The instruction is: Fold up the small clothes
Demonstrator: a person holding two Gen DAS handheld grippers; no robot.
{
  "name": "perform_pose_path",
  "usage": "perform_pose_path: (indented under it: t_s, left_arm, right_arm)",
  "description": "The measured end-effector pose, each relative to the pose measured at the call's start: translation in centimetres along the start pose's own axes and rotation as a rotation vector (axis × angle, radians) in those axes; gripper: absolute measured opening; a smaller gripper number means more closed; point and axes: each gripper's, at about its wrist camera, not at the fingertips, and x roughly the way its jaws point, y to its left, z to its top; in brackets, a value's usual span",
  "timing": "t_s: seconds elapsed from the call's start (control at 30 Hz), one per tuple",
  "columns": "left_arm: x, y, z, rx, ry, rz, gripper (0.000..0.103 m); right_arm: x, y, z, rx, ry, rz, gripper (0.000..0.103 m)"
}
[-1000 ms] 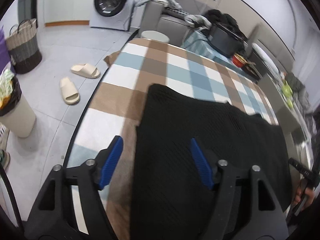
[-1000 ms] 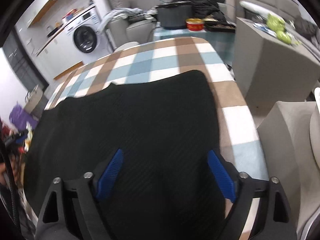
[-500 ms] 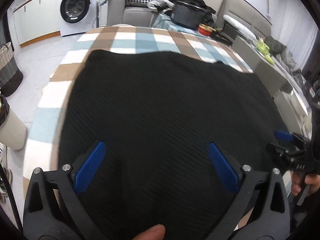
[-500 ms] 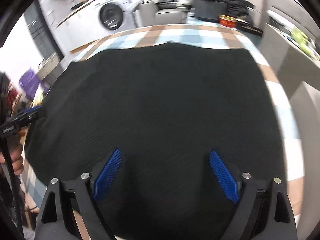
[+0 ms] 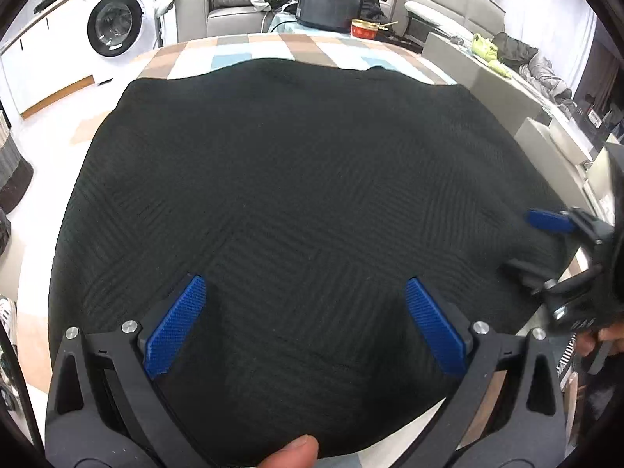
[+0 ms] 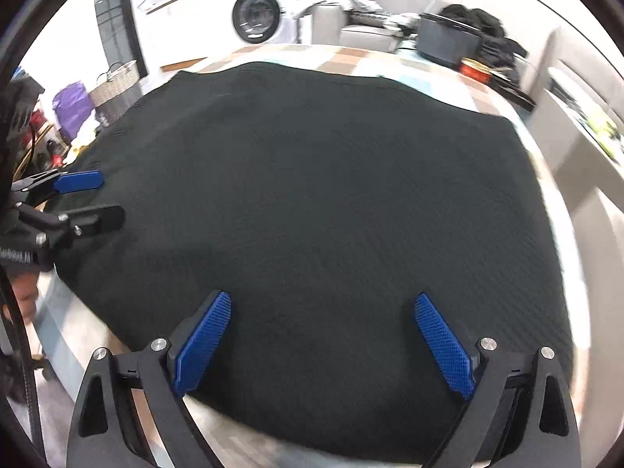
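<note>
Black knit garment (image 5: 304,195) lies flat ahead of both sets of spread, empty fingers (image 5: 175,331); folding hasn't begun, next grasp its near edge.

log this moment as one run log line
stage: pre-grasp | black garment: flat on checked tablecloth | left gripper: open, above | right gripper: open, above
</note>
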Motion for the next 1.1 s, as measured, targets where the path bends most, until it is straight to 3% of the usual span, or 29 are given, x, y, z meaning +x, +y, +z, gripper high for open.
perform_pose_path:
  t_s: [0.1, 0.17, 0.3, 0.5, 0.6, 0.8, 0.93, 1.1]
  left_arm:
    - [0.1, 0.1, -0.5, 0.018, 0.009, 0.018, 0.102]
    - [0.1, 0.5, -0.7, 0.022, 0.009, 0.028, 0.102]
    - [-0.2, 0.3, -0.8, 0.032, 0.018, 0.015, 0.102]
    - [-0.4, -2.4, -0.2, 0.093, 0.024, -0.083, 0.102]
    - [0.0, -3.7, -0.8, 0.149, 0.034, -0.069, 0.102]
    - [-0.6, -3.9, -2.3, 0.241, 0.041, -0.040, 0.102]
    - [-0.6, -3.4, -1.5, 0.209, 0.063, -0.070, 0.102]
    - [0.6, -3.9, 0.9, 0.148, 0.044, -0.106, 0.102]
  right_arm:
    - [-1.6, -3.4, -2.4, 0.063, -0.013, -0.030, 0.096]
    - [-2.7, -4.9, -3.8, 0.083, -0.020, -0.102, 0.096]
    - [-4.0, -4.8, -4.2, 0.109, -0.027, -0.121, 0.097]
    - [-3.4, -0.9, -1.2, 0.125, -0.082, -0.021, 0.097]
    - [-1.9, 0.0, -0.4, 0.104, -0.050, -0.022, 0.097]
    - [-2.1, -1.4, -2.0, 0.043, -0.002, -0.018, 0.096]
    - [-3.5, -2.3, -2.6, 0.064, 0.012, 0.011, 0.097]
    - [-2.8, -3.4, 0.0, 0.224, -0.055, 0.034, 0.097]
